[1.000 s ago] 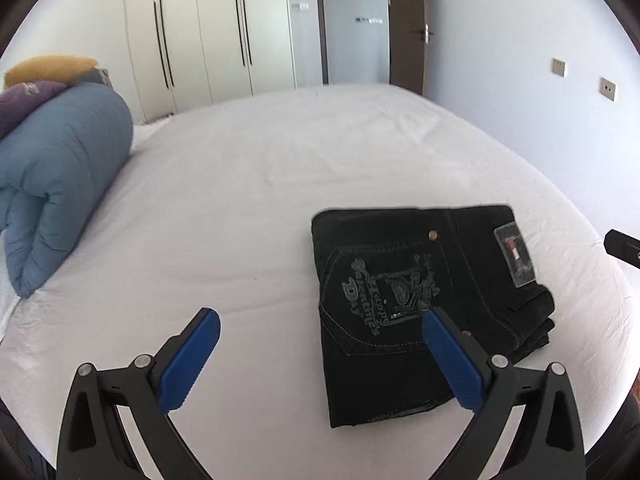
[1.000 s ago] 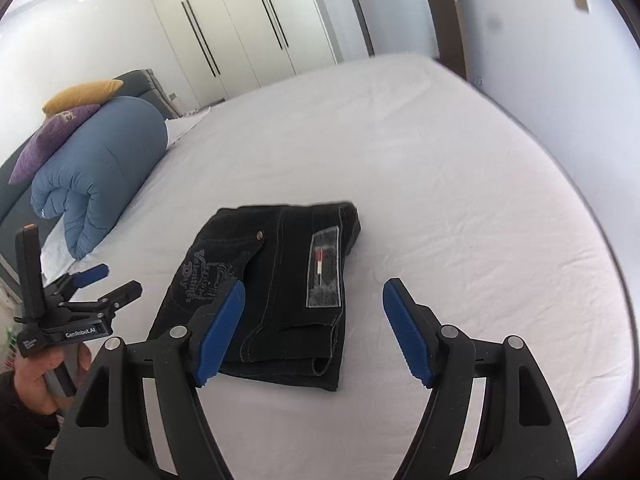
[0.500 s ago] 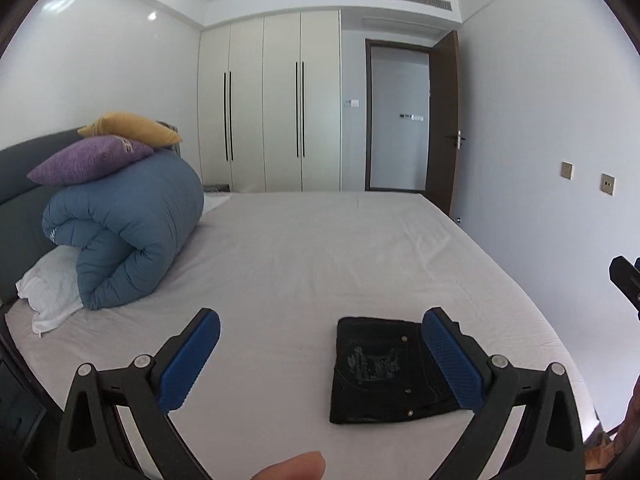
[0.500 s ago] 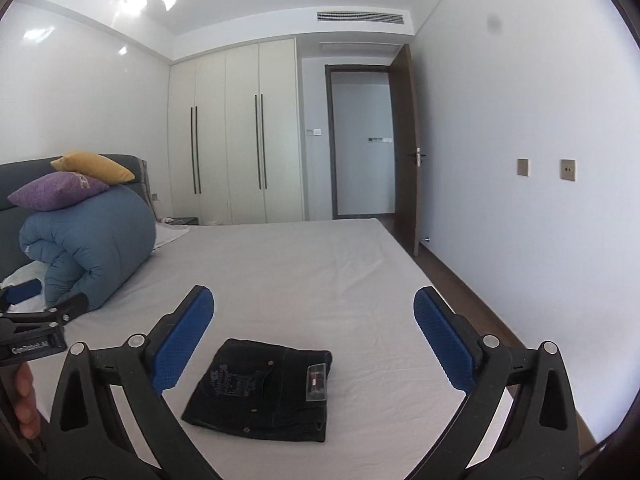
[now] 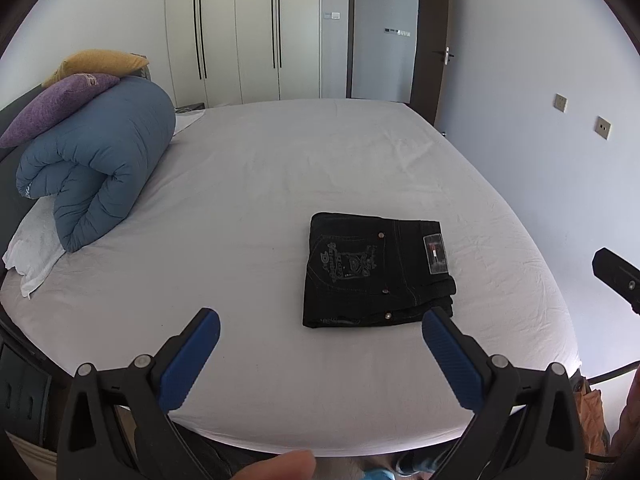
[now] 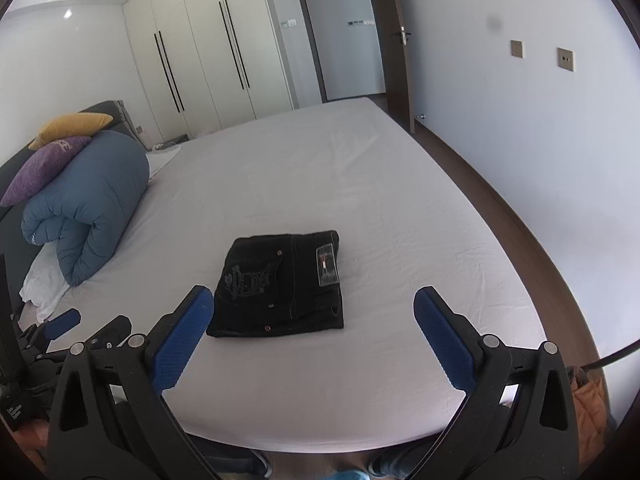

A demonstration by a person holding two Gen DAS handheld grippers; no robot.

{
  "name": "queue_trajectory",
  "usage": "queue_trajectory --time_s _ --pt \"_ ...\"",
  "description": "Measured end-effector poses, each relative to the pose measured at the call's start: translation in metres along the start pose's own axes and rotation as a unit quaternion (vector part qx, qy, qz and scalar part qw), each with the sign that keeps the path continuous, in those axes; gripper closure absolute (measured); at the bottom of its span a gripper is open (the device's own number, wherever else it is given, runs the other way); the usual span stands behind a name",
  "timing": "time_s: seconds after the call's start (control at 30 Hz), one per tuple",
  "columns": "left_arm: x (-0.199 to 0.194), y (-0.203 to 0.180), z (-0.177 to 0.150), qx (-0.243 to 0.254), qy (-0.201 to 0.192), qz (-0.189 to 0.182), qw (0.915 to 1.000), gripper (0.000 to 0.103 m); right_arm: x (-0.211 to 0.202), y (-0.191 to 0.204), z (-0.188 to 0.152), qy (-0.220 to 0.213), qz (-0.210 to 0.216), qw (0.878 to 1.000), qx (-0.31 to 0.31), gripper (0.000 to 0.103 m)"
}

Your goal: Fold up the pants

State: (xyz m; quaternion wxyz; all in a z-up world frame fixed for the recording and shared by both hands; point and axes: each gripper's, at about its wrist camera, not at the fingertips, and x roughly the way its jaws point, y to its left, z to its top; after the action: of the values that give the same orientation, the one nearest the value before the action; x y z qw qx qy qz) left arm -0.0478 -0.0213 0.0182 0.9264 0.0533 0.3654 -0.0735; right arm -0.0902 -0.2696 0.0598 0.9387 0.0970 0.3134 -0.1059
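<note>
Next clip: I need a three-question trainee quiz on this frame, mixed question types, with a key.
1. True or false: the black pants lie folded on the bed, with neither gripper touching them.
2. What sits on top of the rolled blue duvet?
A. a purple pillow
B. a laptop
C. a shoe
3. Fill in: the left gripper and right gripper both stand ____.

Key:
1. True.
2. A: the purple pillow, with a yellow pillow above it.
3. Open, with nothing between the fingers.
</note>
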Motion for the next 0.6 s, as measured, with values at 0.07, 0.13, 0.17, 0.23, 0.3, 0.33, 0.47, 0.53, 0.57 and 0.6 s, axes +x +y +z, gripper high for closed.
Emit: queue_trajectory --time_s 0.07,0.13,0.17,0.23,0.3,0.33,0.47,0.53,0.57,0.6 --pt "0.003 -0.003 -0.003 0.002 0.008 -0.002 1.0 0.0 0.01 0.001 -0.005 0.019 0.003 1.0 0.002 0.001" --pt "0.005 -0.003 -0.004 0.002 0.013 -0.001 0.9999 0.0 0.016 0.002 -0.008 0.031 0.005 1.0 0.002 0.001" --pt "0.005 -0.004 -0.004 0.002 0.015 0.0 0.9999 0.0 0.018 0.002 -0.008 0.033 0.005 0.999 0.0 0.001" --pt "0.008 -0.004 -0.005 -0.002 0.019 -0.001 0.9998 0.0 0.019 0.003 -0.009 0.033 0.004 0.999 -0.004 0.001" --pt "0.009 -0.002 -0.006 -0.005 0.023 0.001 0.9997 0.0 0.021 0.003 -0.008 0.034 0.004 0.999 -0.006 0.001" --pt "0.01 -0.002 -0.007 -0.006 0.025 0.001 0.9997 0.0 0.022 0.004 -0.009 0.035 0.004 0.999 -0.006 0.001" --pt "0.013 -0.001 -0.008 -0.01 0.03 0.003 0.9995 0.0 0.024 0.004 -0.009 0.039 0.005 0.999 -0.008 0.001" --pt "0.014 0.0 -0.008 -0.011 0.031 0.004 0.9995 0.0 0.026 0.005 -0.009 0.041 0.006 0.999 -0.009 0.001" --pt "0.015 0.0 -0.008 -0.011 0.032 0.004 0.9994 0.0 0.027 0.005 -0.008 0.042 0.006 0.999 -0.009 0.001" --pt "0.015 0.0 -0.008 -0.011 0.032 0.004 0.9994 0.0 0.027 0.005 -0.009 0.043 0.007 0.999 -0.01 0.001"
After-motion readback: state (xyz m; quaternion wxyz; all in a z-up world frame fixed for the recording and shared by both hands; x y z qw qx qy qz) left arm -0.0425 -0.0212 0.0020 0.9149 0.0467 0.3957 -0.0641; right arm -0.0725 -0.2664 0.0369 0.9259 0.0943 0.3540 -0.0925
